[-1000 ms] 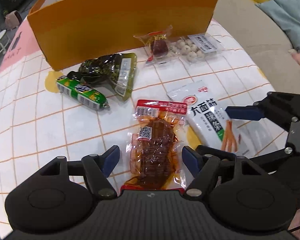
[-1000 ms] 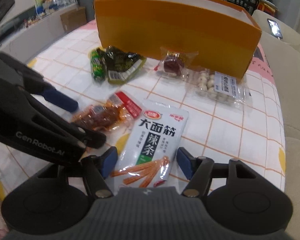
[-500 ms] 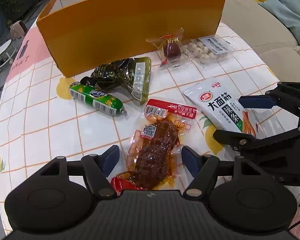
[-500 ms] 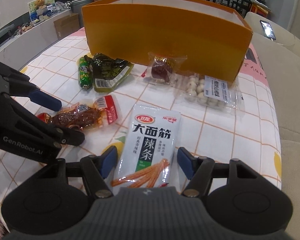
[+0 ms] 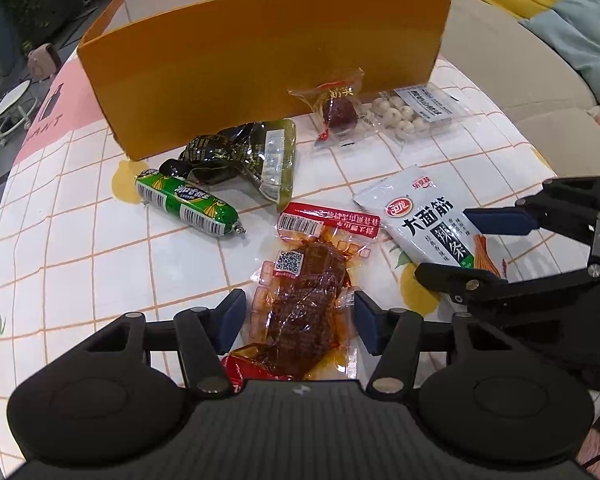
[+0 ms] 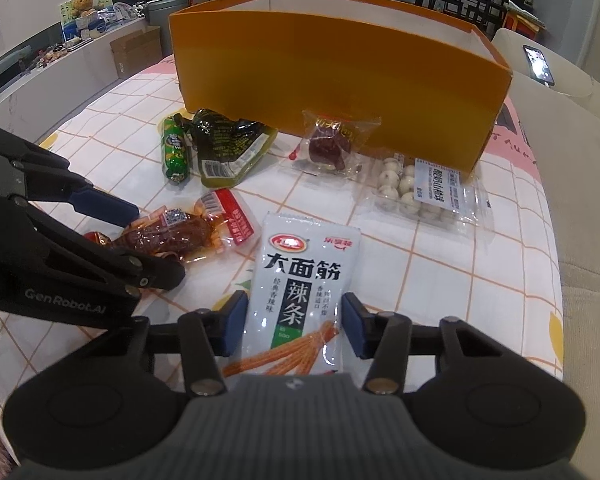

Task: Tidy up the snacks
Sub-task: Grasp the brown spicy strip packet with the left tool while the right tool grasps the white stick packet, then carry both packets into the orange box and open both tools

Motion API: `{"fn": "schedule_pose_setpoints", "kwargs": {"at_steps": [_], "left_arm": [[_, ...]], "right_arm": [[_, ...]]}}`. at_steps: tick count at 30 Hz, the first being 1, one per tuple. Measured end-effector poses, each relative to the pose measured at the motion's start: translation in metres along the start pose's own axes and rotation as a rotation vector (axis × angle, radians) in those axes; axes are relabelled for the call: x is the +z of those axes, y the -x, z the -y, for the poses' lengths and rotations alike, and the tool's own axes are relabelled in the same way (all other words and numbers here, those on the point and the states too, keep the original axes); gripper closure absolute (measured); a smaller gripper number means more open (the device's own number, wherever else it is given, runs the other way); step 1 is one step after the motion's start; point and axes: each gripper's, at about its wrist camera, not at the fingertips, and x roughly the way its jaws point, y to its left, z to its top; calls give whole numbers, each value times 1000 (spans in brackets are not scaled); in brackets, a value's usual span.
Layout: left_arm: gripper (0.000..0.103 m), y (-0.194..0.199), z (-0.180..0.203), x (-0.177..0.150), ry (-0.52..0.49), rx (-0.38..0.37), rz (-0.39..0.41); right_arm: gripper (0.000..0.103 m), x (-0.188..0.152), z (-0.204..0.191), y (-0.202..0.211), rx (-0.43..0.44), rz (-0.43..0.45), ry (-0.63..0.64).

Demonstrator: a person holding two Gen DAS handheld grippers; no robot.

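The left gripper [image 5: 300, 316] is hanging low over the table [image 5: 80, 240] with its jaws spread, one blue pad [image 5: 230, 318] on each side of the meat pack [image 5: 304, 304]. The pads are sitting just beside the pack's clear edges; I cannot tell whether they are touching it, and nothing is being squeezed. The pack is lying flat, its red label end pointing toward the box [image 5: 260, 60].

The right gripper [image 6: 294, 320] is doing much the same beside it: jaws released, straddling the near end of the white strip packet [image 6: 300, 280], which is lying flat on the checked cloth. The packet's orange-printed bottom is sitting between the fingers, close to both pads, not pinched.

The two packs are lying next to each other, the meat pack's label end near the white packet's top corner. In the left wrist view the right gripper [image 5: 488, 248] is showing at the side, its fingers over the white packet [image 5: 424, 220].

Farther off, the green sausage [image 5: 188, 208] is lying just beside the dark green pouch [image 5: 252, 156], the two touching or nearly so. The red date candy [image 5: 338, 110] in its clear wrapper is resting against the foot of the box, overlapping the edge of the bag of white balls [image 5: 412, 114]. The orange box is standing open-topped at the far side of the table, its white inside showing; what is in it is hidden from here. A beige sofa [image 6: 580, 160] is running along the right of the table, with a phone [image 6: 538, 62] glowing on it.
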Motion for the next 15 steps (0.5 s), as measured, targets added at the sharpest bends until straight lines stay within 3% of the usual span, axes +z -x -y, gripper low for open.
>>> {"fn": "schedule_pose_setpoints", "kwargs": {"at_steps": [7, 15], "left_arm": [[39, 6, -5, -2, 85, -8, 6], [39, 32, -8, -3, 116, -31, 40]], "right_arm": [[57, -2, 1, 5, -4, 0, -34], [58, -1, -2, 30, -15, 46, -40]]}}
